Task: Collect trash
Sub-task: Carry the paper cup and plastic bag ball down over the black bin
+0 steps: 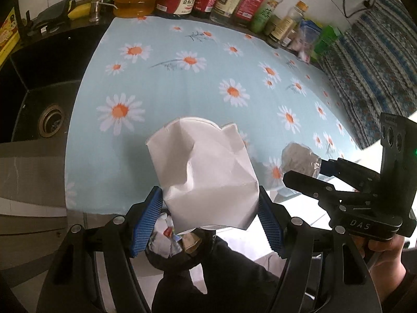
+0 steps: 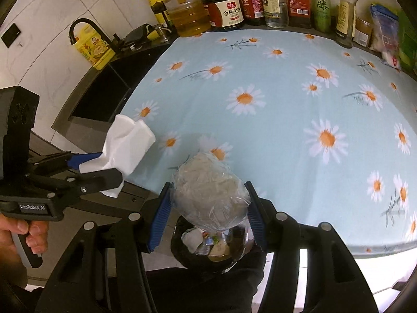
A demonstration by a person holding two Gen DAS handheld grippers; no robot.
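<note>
Holding a crumpled white paper box (image 1: 206, 180), the left gripper (image 1: 208, 208) has its blue pads (image 1: 147, 224) pressed against the box's two sides, so the jaws stand fairly wide but they're definitely pinching it. Box sticks out forward past the fingertips. Straight below the tips, lower down, there's a black trash bin (image 1: 169, 258) with wrappers and scrap paper already in it.

Right gripper (image 2: 208, 214) is doing the same kind of thing with a clear plastic bag (image 2: 211, 193) stuffed with something pale and wadded. Pads are squeezed onto both sides of the bag, which pokes up and forward between the fingers. The same bin (image 2: 182, 247) sits right under that one's tips too, partly seen through the bag's plastic.

Both tools are side by side, each visible in the other's camera, and a hand (image 2: 18, 234) is wrapped around the left one's grip.

Ahead of both is the counter with a light blue daisy cloth (image 2: 286, 104), bare in the middle. A row of sauce and oil bottles (image 2: 226, 7) lines its far edge, and a dark sink (image 1: 39, 104) sits off to the left.
</note>
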